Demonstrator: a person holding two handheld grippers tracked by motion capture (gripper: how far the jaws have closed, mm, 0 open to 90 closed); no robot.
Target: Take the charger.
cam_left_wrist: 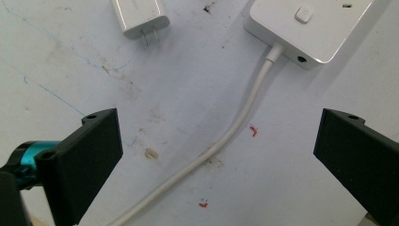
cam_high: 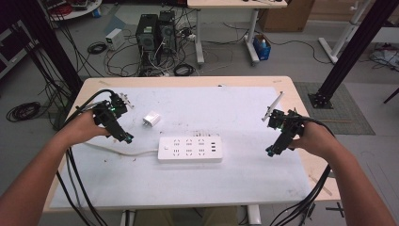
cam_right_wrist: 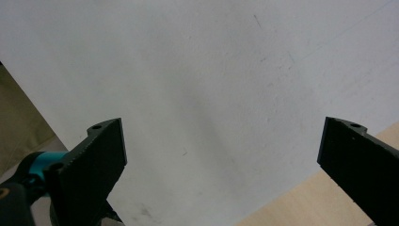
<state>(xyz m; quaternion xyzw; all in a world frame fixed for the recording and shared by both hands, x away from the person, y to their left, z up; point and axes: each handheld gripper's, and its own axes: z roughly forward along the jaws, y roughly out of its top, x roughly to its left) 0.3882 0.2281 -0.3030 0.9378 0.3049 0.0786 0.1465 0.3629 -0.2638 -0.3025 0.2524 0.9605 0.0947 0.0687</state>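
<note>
Fingers (cam_left_wrist: 89,150) of left gripper (cam_high: 123,136) and right gripper (cam_high: 272,151) spread wide, holding nothing; white charger (cam_high: 151,118) just past power strip (cam_high: 190,149), near its left end, prongs pointing toward strip; strip lying long side to side

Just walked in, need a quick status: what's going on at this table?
A person holds a two-jaw gripper in each hand over a white mat. The left gripper hovers by the cord of a white power strip, with a white plug adapter lying loose just beyond, prongs toward the strip's end in the left gripper view. The right gripper hangs over bare mat near the table's right edge. Both have their jaws wide open and empty; nothing is picked up or plugged in yet.
</note>
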